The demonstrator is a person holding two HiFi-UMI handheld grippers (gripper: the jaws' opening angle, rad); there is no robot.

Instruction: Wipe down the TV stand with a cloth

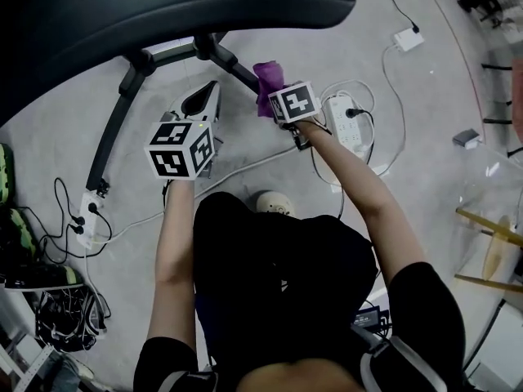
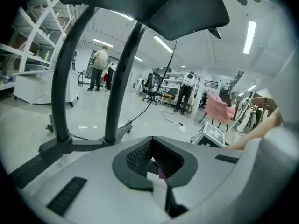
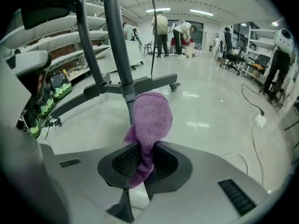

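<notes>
The TV stand has a dark base with legs (image 1: 237, 68) under the black TV (image 1: 163, 6). Its grey post (image 3: 117, 41) rises just behind a purple cloth (image 3: 152, 115). My right gripper (image 3: 145, 150) is shut on that cloth, whose bunched end (image 1: 268, 76) rests against a stand leg in the head view. The right gripper (image 1: 271, 96) sits just right of the leg. My left gripper (image 1: 214, 86) hovers beside the stand's base, its jaws closed with the tips together and nothing held. In the left gripper view, the left gripper (image 2: 152, 146) faces the stand's two uprights (image 2: 124, 78).
A white power strip (image 1: 347, 129) with cables lies on the floor right of the stand, and a white adapter (image 1: 407, 39) lies farther back. Another strip (image 1: 88, 219) with tangled cords and shoes (image 1: 16, 235) are at the left. A glass table (image 1: 490, 219) stands at the right.
</notes>
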